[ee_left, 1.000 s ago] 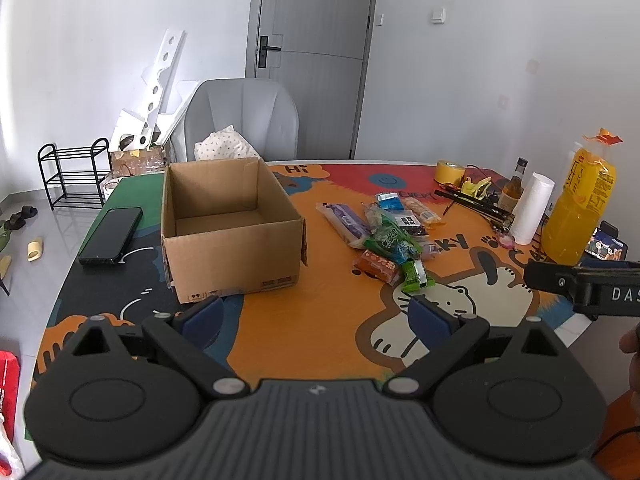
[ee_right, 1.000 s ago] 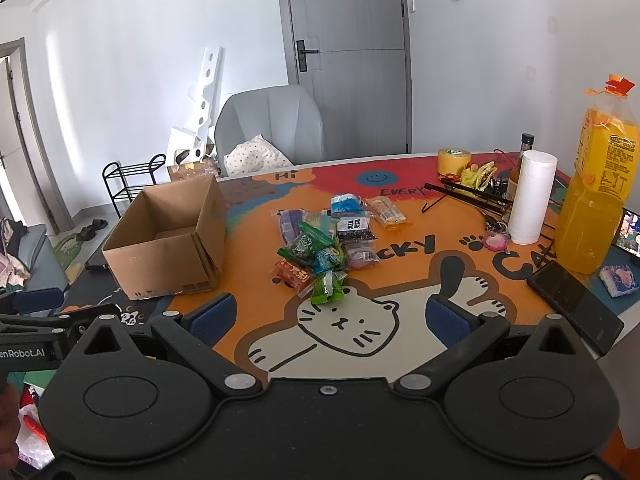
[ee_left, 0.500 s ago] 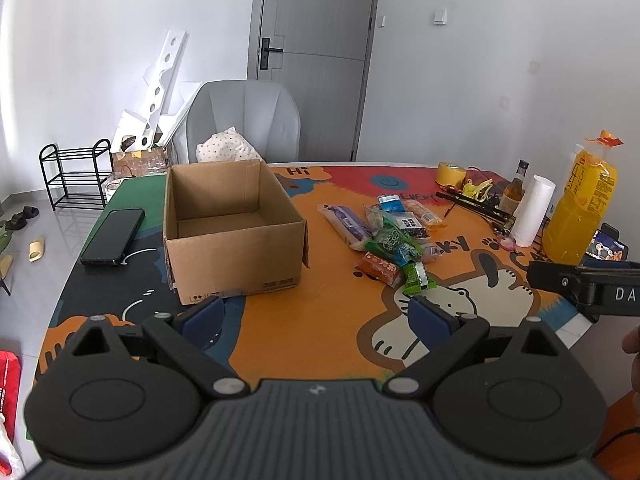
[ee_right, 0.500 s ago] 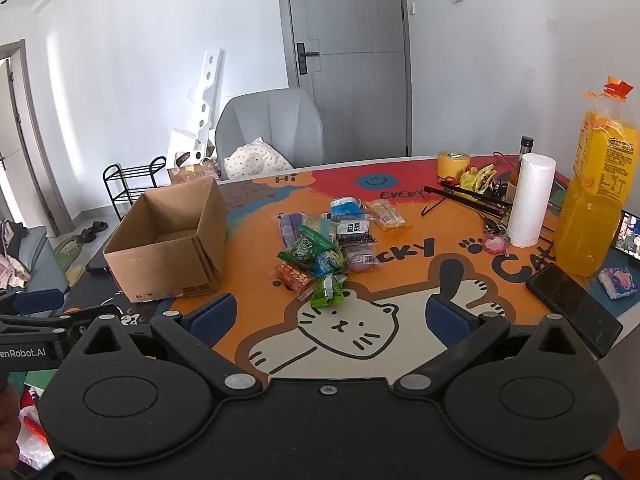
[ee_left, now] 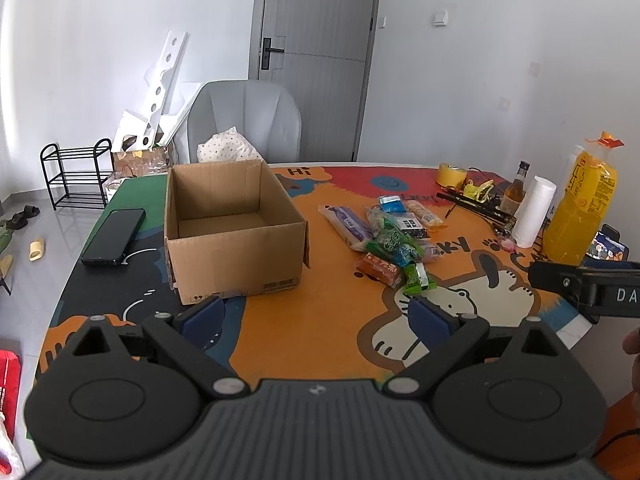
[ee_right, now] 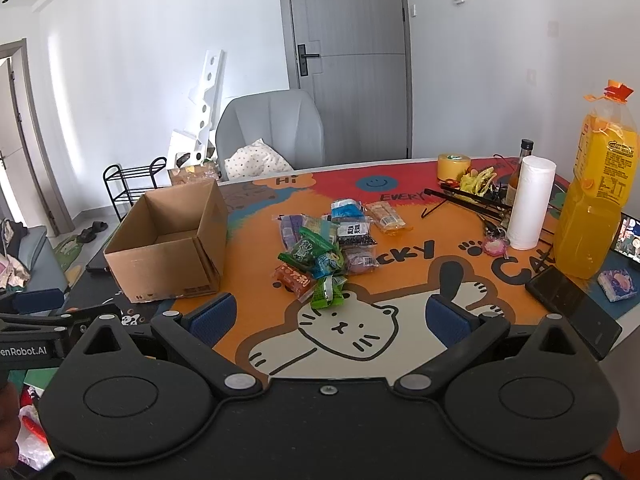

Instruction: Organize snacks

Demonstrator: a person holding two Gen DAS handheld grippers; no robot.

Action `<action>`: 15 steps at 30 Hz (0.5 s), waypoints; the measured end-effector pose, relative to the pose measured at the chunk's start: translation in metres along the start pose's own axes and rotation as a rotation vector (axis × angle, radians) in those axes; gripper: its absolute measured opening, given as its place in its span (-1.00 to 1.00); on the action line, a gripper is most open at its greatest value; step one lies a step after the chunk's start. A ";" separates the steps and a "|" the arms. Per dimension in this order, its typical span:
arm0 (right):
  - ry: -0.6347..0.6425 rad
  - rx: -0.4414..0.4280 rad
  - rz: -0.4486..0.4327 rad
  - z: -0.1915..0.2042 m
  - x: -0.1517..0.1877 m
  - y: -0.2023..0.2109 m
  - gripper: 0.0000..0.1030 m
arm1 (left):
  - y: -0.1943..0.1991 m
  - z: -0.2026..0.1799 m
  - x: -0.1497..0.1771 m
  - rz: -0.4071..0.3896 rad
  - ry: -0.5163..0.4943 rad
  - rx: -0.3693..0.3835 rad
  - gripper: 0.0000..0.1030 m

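Both the left gripper (ee_left: 316, 314) and right gripper (ee_right: 328, 316) hover with jaws wide and empty. The snack pile (ee_right: 326, 246) lies mid-bench, at three o'clock from the empty cardboard box (ee_left: 234, 232). The packets overlap, so a pinch probably drags neighbours; a careless sweep could topple the juice bottle (ee_right: 596, 196).

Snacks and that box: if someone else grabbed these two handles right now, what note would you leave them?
Left gripper: open, holding nothing, above the table's near edge.
Right gripper: open, holding nothing.
Cardboard box: upright, open, nothing visible inside.
Snack pile: loose on the orange mat, right of the box.
Done: nothing packed.
Left: every snack; the green packet lies nearest.
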State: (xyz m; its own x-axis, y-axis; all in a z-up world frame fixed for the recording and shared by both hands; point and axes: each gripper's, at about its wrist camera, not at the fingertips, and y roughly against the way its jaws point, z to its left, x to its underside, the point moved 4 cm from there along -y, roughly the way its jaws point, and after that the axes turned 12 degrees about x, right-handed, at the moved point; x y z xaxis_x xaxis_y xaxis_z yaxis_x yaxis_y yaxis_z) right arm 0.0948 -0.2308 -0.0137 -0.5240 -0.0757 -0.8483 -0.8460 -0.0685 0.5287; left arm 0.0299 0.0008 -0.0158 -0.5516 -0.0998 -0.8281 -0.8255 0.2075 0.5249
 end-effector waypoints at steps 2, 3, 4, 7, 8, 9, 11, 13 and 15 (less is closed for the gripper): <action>0.001 -0.003 0.000 0.000 0.000 0.000 1.00 | 0.000 0.000 0.000 0.000 0.004 0.000 0.90; 0.002 -0.003 0.001 0.000 0.001 -0.001 1.00 | 0.000 0.001 -0.001 0.000 0.007 -0.001 0.90; 0.003 -0.002 0.001 0.000 0.001 -0.001 1.00 | -0.001 0.001 0.000 0.000 0.008 -0.001 0.90; 0.001 -0.002 0.001 0.001 0.001 -0.001 1.00 | -0.001 0.002 0.000 0.000 0.009 -0.002 0.90; 0.001 -0.002 0.000 0.001 0.001 -0.001 1.00 | -0.001 0.002 0.000 0.000 0.008 -0.002 0.90; 0.001 -0.002 0.001 0.001 0.001 -0.001 1.00 | -0.002 0.003 0.000 0.000 0.008 -0.001 0.90; 0.002 -0.002 0.001 0.001 0.001 -0.001 1.00 | -0.002 0.003 0.000 0.000 0.008 -0.001 0.90; 0.003 -0.002 0.000 0.001 0.001 -0.001 1.00 | -0.002 0.002 0.000 0.000 0.008 -0.001 0.90; 0.003 -0.004 0.001 0.001 0.001 -0.001 1.00 | -0.002 0.002 0.000 0.000 0.008 -0.003 0.90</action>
State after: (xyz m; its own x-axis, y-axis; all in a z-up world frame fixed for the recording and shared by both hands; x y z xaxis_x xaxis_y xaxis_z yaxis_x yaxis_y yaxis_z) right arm 0.0949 -0.2302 -0.0151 -0.5248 -0.0783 -0.8476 -0.8450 -0.0719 0.5299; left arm 0.0314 0.0026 -0.0175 -0.5522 -0.1075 -0.8268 -0.8261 0.2046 0.5251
